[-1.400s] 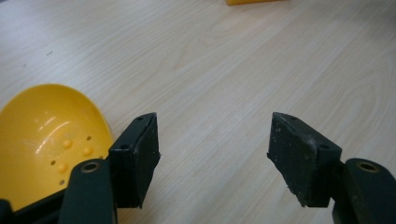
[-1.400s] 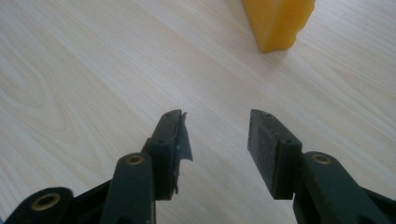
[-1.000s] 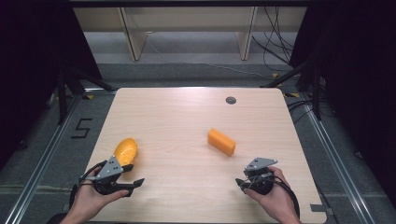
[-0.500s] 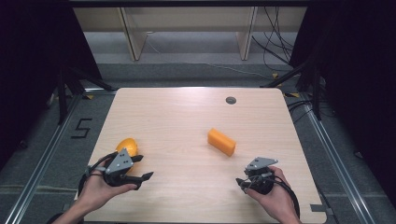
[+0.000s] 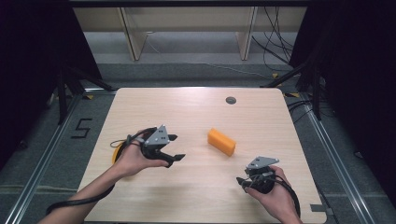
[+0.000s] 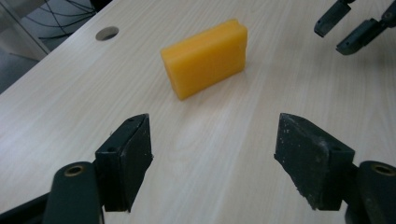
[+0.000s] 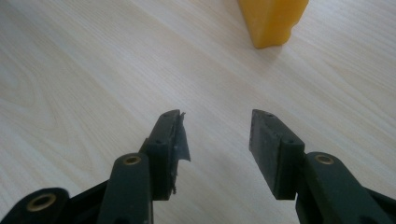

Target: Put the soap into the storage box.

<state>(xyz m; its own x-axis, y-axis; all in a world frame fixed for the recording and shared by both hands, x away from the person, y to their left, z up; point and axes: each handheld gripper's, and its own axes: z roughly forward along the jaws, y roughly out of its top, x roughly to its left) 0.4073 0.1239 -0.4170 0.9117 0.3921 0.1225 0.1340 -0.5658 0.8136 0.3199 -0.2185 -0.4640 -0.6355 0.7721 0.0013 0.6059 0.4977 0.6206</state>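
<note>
Item one, the orange block [image 5: 222, 142]: I log it lying on the wooden table [image 5: 196, 196] a little right of centre, on its long side and turned at a slant to the table edges; nothing touches it. Item two, my left gripper [image 5: 173, 147]: held over the table left of the block, pointing toward it; jaws spread wide and empty; in the left gripper view the block [image 6: 205, 58] sits ahead of the gap and slightly left of its centre, near but not yet between the jaws. Item three, my right gripper [image 5: 243, 181]: held low near the front right of the table, jaws parted by a moderate gap and holding nothing; in the right gripper view the block's end [image 7: 272, 21] shows ahead at the top, apart from the jaws. Item four, a yellow-orange object [image 5: 116, 152] beside my left hand [image 5: 133, 161], mostly hidden by it; I cannot tell what it is. Item five, a small dark hole [image 5: 230, 100] in the table toward the far edge, beyond the block. Step in hand, as I judge it: the approach of the left gripper to the block, grasp not yet made. Next move, as I judge it: carry the left gripper forward until the block's narrow faces lie between the pads; correct the slight offset; then close without nudging the block aside.
</note>
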